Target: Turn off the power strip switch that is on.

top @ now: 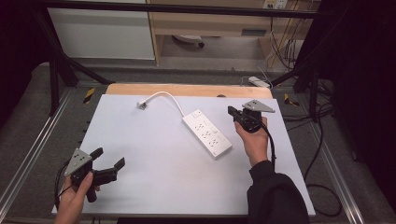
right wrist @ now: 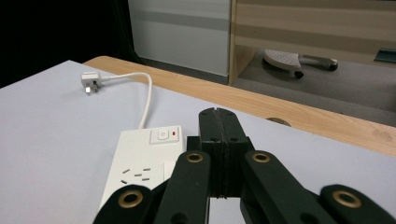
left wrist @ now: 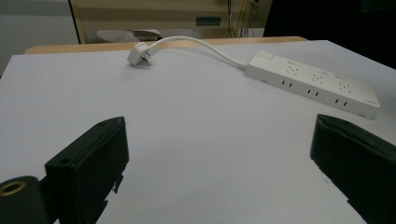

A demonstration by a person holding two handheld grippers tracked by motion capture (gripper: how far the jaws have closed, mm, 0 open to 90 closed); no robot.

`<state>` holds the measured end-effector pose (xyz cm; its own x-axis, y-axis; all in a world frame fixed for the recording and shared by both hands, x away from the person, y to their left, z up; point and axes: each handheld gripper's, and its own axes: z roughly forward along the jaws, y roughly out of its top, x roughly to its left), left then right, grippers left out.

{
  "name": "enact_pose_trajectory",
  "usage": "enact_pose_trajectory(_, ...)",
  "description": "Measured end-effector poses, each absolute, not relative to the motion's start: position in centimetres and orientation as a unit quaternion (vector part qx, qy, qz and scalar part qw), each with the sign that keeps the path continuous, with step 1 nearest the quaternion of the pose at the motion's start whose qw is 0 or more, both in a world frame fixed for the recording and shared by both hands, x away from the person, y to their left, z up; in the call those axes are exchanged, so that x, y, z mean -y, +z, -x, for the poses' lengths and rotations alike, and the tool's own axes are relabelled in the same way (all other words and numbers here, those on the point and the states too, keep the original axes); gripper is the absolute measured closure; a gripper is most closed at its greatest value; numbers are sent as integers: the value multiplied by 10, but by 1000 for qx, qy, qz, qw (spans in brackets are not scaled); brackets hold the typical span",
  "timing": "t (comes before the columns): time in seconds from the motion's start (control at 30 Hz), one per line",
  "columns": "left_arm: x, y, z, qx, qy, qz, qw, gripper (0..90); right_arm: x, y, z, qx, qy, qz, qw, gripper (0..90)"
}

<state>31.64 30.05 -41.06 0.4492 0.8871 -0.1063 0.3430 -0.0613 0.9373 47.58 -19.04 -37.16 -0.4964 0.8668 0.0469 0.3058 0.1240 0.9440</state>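
A white power strip (top: 207, 133) is lying flat on the counter (top: 154, 154), right of centre, its long axis running diagonally from the far left toward the near right. Its socket face is pointing up, and the switch end (right wrist: 164, 134) is facing the far side. A white cable (top: 170, 99) is leaving that end and curving away to the left, ending in a white plug (top: 142, 105) that is resting on the counter near the far edge, well apart from the strip. In the left gripper view the strip (left wrist: 312, 83) and the plug (left wrist: 139, 54) are lying ahead with bare white surface between them and the jaws.

The right hand-held gripper (top: 232, 111) is hovering just beside the strip's far right side, held by the person's right hand (top: 254, 140). In the right gripper view its jaws are pressed together with nothing between them (right wrist: 218, 122), and the strip's switch end is sitting just to their left.

The left hand-held gripper (top: 108, 158) is sitting near the counter's near left corner, well apart from the strip, held by the left hand (top: 74, 200). Its jaws are spread wide and are gripping nothing.

A wooden strip (top: 187, 89) is bordering the far edge of the white surface. Beyond it, a beige cabinet (top: 205, 23) and loose cables (top: 285, 46) are standing on the floor. Nothing is lying between either gripper and the strip.
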Motion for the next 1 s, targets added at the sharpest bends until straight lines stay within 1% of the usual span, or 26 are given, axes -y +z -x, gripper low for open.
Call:
enact_pose_trajectory(0.47, -299, -411, -317, -449, 267, -682, 512, 43, 184, -380, -491, -713, 493, -424, 262, 900)
enact_pose_trajectory(1.0, -299, -411, -317, -447, 267, -684, 511, 43, 177, -392, -499, -724, 479, -428, 249, 900)
